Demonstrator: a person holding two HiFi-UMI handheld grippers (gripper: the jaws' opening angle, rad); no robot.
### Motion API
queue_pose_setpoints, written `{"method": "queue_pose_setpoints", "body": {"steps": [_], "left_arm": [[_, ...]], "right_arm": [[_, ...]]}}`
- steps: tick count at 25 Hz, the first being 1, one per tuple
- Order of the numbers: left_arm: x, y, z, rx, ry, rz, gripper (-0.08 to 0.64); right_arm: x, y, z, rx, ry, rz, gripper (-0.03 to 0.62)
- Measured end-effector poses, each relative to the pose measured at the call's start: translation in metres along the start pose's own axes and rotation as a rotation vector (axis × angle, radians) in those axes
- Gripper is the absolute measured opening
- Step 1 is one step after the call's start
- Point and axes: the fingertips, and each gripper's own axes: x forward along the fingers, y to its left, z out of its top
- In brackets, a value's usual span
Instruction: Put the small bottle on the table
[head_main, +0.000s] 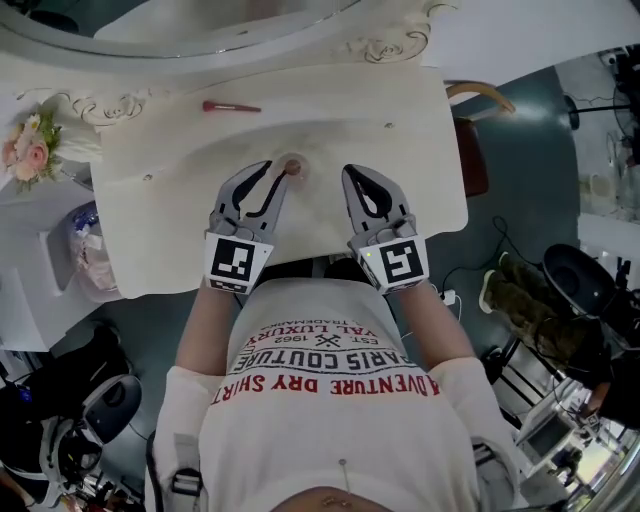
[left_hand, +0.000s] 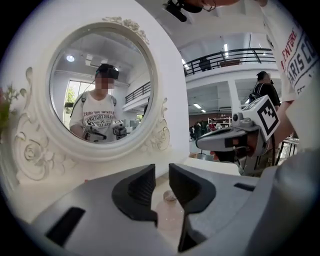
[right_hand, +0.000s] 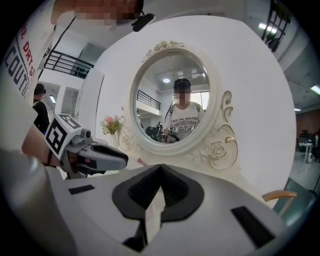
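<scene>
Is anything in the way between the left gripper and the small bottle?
Nothing visible is in the way. The small pinkish round bottle sits on the cream dressing table, just past the parted tips of the left gripper.

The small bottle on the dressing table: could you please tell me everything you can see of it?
The small bottle looks round, pale pink, with a darker centre from above; material and cap are too small to tell. It rests on the cream table, just beyond the tips of the left gripper. The jaws stand apart and do not press on it.
</scene>
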Motion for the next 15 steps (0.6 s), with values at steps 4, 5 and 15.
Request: {"method": "queue_pose_setpoints", "body": {"steps": [4,5,15], "left_arm": [[-0.024,0.013,0.027,-0.001,-0.069,0.063,0.018],[-0.030,0.015,0.032,0.005,-0.075,0.073,0.016],[-0.083,0.048,0.058,0.001,-0.107,0.162,0.008]], "right_arm": [[-0.001,0.004,0.018,-0.005,-0.004,-0.002,-0.002],[-0.001,0.006,0.022,-0.004,-0.008,0.000,-0.002],[0.005,0.022,0.065,0.023,-0.089,0.036,-0.002]]}}
